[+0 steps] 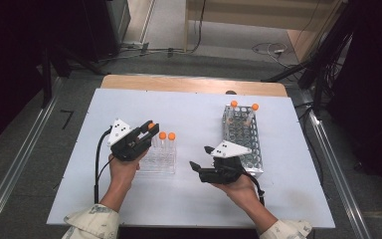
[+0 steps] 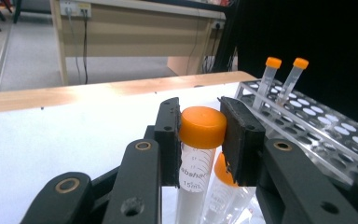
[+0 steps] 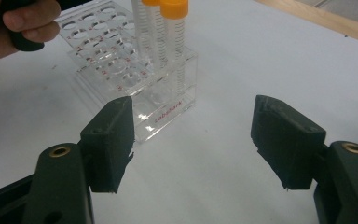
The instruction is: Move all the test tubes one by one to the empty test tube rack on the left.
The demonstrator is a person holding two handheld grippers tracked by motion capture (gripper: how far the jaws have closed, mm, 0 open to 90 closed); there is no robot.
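My left gripper [image 1: 149, 128] is shut on the orange cap of a clear graduated tube [image 1: 152, 125], which it holds upright over the left end of a small clear acrylic rack [image 1: 160, 164]. In the left gripper view the pads [image 2: 239, 135] clamp both sides of the tube's cap [image 2: 203, 127]. Two more orange-capped tubes [image 1: 167, 136] stand in that rack. My right gripper [image 1: 200, 156] rests open on the table between the two racks, its jaws pointing left. Seen from the right gripper view, the right gripper [image 3: 193, 140] has nothing between its jaws, and the small rack [image 3: 121, 79] lies ahead.
A long multi-hole rack [image 1: 243, 137] lies at the right of the white table [image 1: 194, 109], with two orange-capped tubes [image 1: 243, 105] at its far end. A wooden strip [image 1: 189, 83] edges the table's far side. Floor cables and dark equipment lie beyond.
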